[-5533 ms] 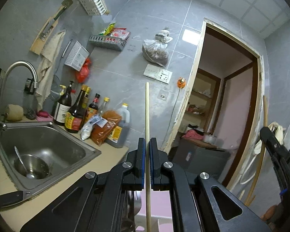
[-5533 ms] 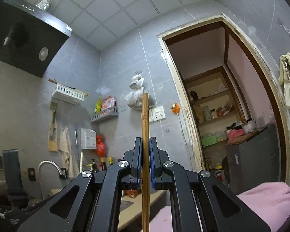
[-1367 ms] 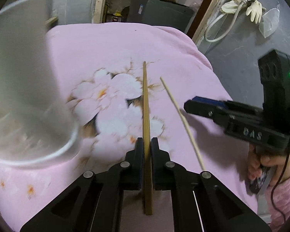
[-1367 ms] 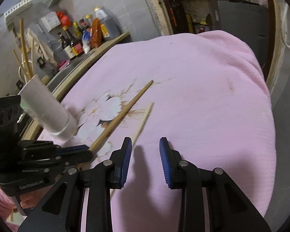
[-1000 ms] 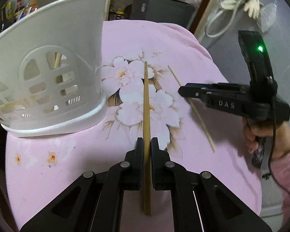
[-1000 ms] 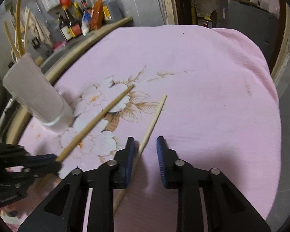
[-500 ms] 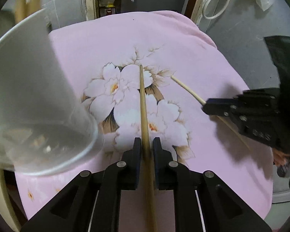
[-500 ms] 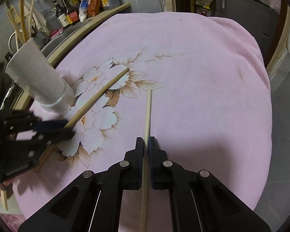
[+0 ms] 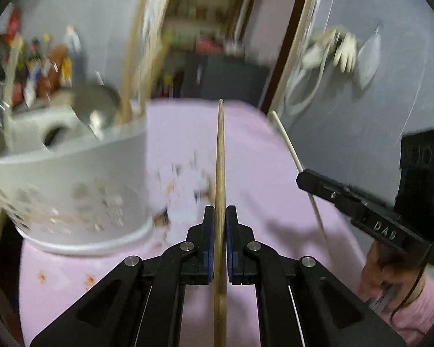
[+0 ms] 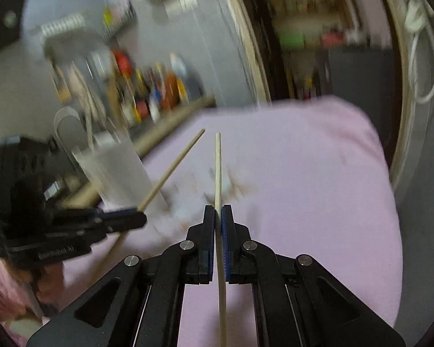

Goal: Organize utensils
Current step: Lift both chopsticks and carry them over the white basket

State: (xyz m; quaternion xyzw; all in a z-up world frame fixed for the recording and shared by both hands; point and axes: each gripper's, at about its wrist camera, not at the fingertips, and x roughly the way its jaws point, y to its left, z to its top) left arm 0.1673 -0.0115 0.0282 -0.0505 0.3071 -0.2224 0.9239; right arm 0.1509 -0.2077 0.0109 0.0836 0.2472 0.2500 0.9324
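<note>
My left gripper [image 9: 220,217] is shut on a brown wooden chopstick [image 9: 220,156] that points forward above the pink flowered cloth [image 9: 246,150]. My right gripper [image 10: 218,217] is shut on a pale chopstick [image 10: 218,167], also lifted off the cloth. The white perforated utensil holder [image 9: 81,185] stands left of the left gripper, with several utensils in it. In the right wrist view the holder [image 10: 112,170] is at the left, and the left gripper [image 10: 124,219] with its brown chopstick [image 10: 173,167] is beside it. The right gripper [image 9: 306,179] shows at the right of the left wrist view.
The pink cloth [image 10: 303,173] covers the table. Bottles [image 10: 156,92] stand on a counter behind the holder. A doorway with a dark cabinet [image 9: 222,78] lies behind the table. The grey wall [image 9: 361,115] is at the right. The view is blurred by motion.
Both grippers have lifted and tilted up with their chopsticks, which are now off the cloth. The left gripper has tightened on the brown chopstick. The holder now shows lower left.
</note>
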